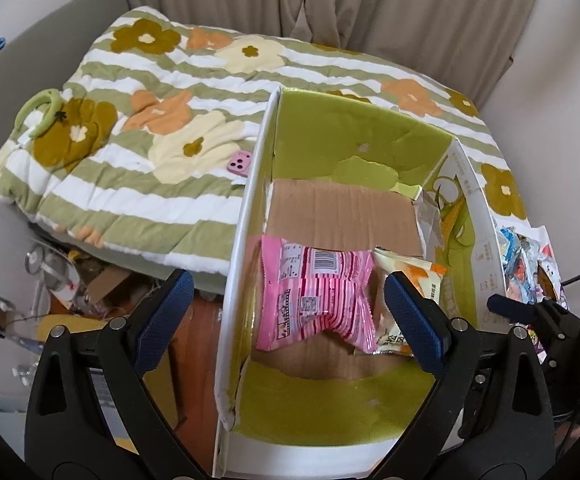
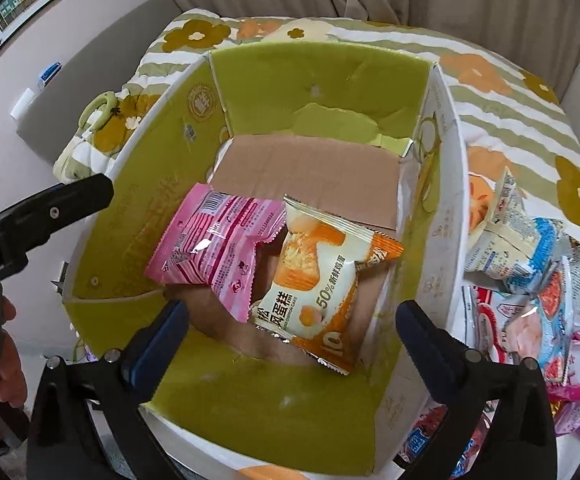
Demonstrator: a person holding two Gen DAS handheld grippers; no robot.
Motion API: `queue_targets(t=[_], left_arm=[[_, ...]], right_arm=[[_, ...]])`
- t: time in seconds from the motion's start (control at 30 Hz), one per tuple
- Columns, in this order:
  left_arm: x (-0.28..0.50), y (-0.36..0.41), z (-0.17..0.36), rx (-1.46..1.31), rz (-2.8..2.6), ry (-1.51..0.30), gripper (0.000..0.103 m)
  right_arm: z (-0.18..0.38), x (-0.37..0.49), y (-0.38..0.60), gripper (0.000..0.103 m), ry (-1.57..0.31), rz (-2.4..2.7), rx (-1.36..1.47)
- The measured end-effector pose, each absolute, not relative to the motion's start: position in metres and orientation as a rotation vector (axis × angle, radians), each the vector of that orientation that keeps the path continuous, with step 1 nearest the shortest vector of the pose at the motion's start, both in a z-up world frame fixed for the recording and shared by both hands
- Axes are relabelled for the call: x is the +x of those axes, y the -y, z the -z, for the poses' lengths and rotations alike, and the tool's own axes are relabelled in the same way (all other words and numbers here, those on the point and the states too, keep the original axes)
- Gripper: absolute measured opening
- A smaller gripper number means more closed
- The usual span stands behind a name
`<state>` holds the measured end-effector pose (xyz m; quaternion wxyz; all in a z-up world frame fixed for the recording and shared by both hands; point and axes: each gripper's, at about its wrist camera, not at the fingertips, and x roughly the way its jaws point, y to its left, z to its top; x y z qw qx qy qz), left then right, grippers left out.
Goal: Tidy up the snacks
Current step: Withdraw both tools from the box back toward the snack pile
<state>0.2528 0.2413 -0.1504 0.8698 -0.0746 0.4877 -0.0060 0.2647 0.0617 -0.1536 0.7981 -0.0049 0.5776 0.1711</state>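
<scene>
A cardboard box [image 1: 250, 208] with green inner walls [image 2: 321, 76] stands open on a bed. On its brown floor lie a pink striped snack packet [image 1: 313, 300] [image 2: 218, 244] and a cream-and-orange cake packet [image 1: 429, 272] [image 2: 313, 280], overlapping. My left gripper [image 1: 286, 284] hangs open over the box's left wall, nothing between its fingers. My right gripper [image 2: 293, 308] is open above the box; the cake packet lies loose below it, untouched by the pads. A pile of loose snack packets [image 2: 529, 272] [image 1: 529, 264] lies on the bed to the right of the box.
The box sits on a floral striped quilt [image 1: 150, 200]. A pink phone [image 1: 239, 164] and a green ring [image 1: 38, 110] lie on the quilt to the left. Floor clutter [image 1: 90, 292] shows beyond the bed's left edge. A hand [image 2: 6, 352] holds the left gripper's handle.
</scene>
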Motion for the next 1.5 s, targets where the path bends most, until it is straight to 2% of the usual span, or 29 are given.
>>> queue_targets(t=[0.43, 0.8, 1.17, 1.5], left_arm=[[0.214, -0.238, 0.112, -0.119, 0.092, -0.911, 0.096], [0.183, -0.203, 0.084, -0.087, 0.166, -0.83, 0.096], [0.141, -0.108, 0.068, -0.112, 0.19, -0.783, 0.096], [0.109, 0.01, 0.101, -0.098, 0.247, -0.856, 0.096]], right_arm=[[0.097, 0.23, -0.061, 0.103, -1.06, -0.28, -0.027], [0.059, 0.192, -0.035, 0.103, -0.939, -0.184, -0.014], [0.031, 0.146, 0.069, 0.103, -0.839, -0.143, 0.003], [0.038, 0.11, 0.199, 0.103, -0.851, -0.137, 0.015]])
